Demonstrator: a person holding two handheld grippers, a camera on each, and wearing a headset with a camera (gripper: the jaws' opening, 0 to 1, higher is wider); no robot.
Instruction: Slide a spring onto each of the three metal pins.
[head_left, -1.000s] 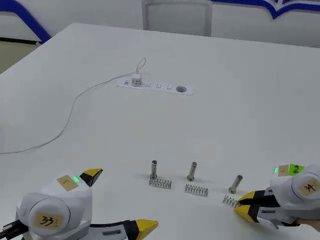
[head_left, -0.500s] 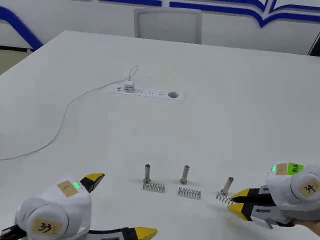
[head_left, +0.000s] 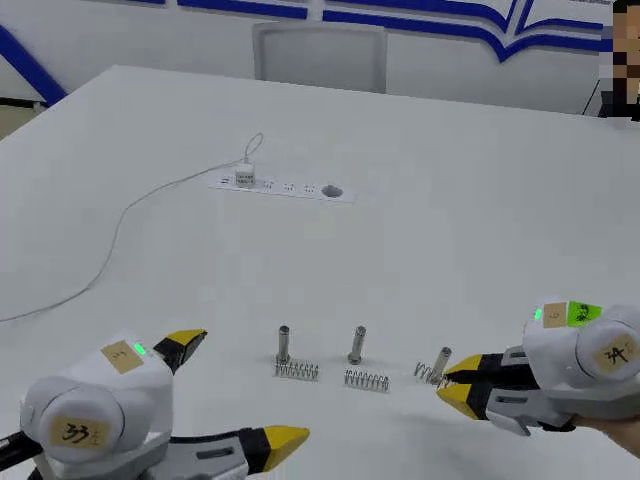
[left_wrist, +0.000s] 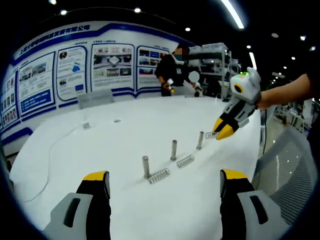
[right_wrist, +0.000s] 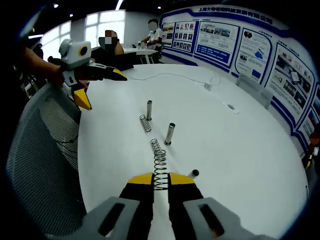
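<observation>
Three upright metal pins (head_left: 284, 341) (head_left: 358, 343) (head_left: 441, 361) stand in a row on the white table (head_left: 450, 230). Loose springs (head_left: 296, 371) (head_left: 366, 380) lie in front of the left and middle pins. My right gripper (head_left: 458, 383) is shut on the third spring (head_left: 429, 374), whose free end sits beside the right pin. In the right gripper view that spring (right_wrist: 160, 170) sticks out from the shut gripper (right_wrist: 160, 181), with the nearest pin (right_wrist: 193, 174) just right of it. My left gripper (head_left: 235, 392) hovers open at the near left, holding nothing (left_wrist: 165, 177).
A white power strip (head_left: 290, 188) with a plugged-in adapter and a thin cable (head_left: 120, 225) lies mid-table. A grey chair (head_left: 320, 55) stands beyond the far edge. A mesh chair back (right_wrist: 40, 150) is close to the table's near edge. People stand in the background.
The right gripper, shut on the spring, has carried it left from beside the right pin's base to level with the pin. The head camera has shifted. The left gripper stays open.
</observation>
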